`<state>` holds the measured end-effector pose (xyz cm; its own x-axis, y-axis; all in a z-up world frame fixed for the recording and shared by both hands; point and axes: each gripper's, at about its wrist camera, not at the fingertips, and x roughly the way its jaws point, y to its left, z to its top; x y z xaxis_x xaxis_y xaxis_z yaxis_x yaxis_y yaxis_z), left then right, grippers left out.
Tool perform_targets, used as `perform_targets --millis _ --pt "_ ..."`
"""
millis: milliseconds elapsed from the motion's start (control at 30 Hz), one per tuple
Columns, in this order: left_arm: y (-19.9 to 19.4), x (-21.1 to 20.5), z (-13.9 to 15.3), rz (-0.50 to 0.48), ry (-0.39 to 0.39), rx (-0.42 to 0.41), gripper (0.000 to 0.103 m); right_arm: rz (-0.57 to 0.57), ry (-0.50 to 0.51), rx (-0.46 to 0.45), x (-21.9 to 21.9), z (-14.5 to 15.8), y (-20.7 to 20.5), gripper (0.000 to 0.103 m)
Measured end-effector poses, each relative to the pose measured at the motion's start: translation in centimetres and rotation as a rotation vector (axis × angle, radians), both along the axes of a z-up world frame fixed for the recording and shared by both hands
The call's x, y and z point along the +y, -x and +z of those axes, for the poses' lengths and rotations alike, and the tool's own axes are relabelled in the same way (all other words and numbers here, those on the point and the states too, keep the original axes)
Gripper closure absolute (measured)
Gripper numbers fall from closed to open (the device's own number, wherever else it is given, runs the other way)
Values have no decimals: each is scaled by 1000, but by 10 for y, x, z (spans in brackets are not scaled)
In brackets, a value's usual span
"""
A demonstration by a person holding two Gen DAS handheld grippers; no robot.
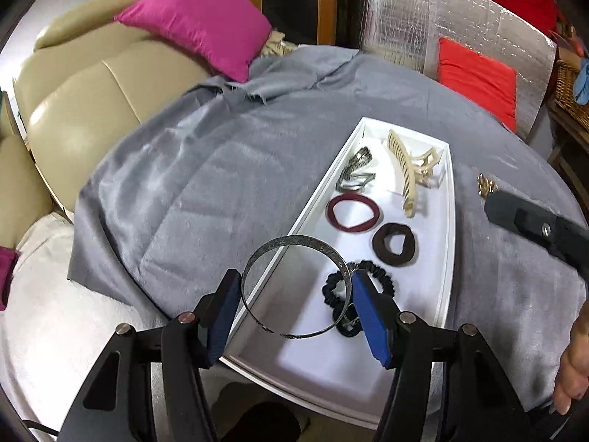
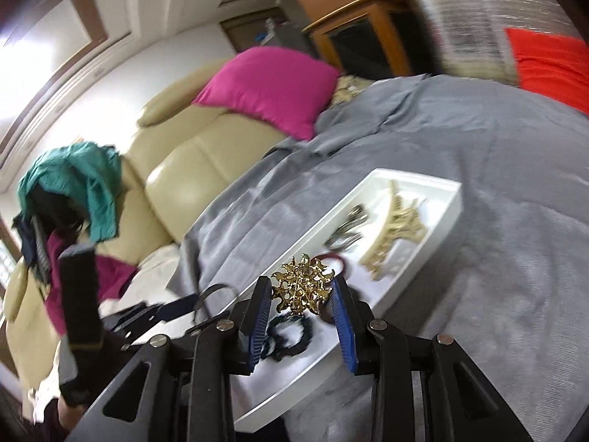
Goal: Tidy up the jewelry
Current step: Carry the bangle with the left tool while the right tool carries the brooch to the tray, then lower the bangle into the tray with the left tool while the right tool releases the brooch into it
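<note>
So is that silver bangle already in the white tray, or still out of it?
Still out. The silver bangle is held between the left gripper fingers, above the white tray edge, not lying inside with the hair ties.

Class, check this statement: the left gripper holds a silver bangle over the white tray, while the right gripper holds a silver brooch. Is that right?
Not quite. The brooch in the right gripper is gold, not silver, as the right wrist view shows. The rest stands: the left gripper holds a silver bangle over the white tray, seen in the left wrist view.
</note>
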<state>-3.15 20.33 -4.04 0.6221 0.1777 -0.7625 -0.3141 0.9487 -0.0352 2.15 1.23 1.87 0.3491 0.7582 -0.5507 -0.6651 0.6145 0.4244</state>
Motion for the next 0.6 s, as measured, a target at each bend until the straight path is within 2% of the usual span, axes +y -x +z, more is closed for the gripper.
perform_targets --millis 133,367,600 --pt "0 5 -4 -10 18 20 40 44 31 -1 13 -5 5 67" --pt "-1 10 -8 -18 46 42 40 53 50 21 23 -9 0 67" --pt "-4 5 -12 -81 157 60 40 93 131 69 52 -22 -20 67"
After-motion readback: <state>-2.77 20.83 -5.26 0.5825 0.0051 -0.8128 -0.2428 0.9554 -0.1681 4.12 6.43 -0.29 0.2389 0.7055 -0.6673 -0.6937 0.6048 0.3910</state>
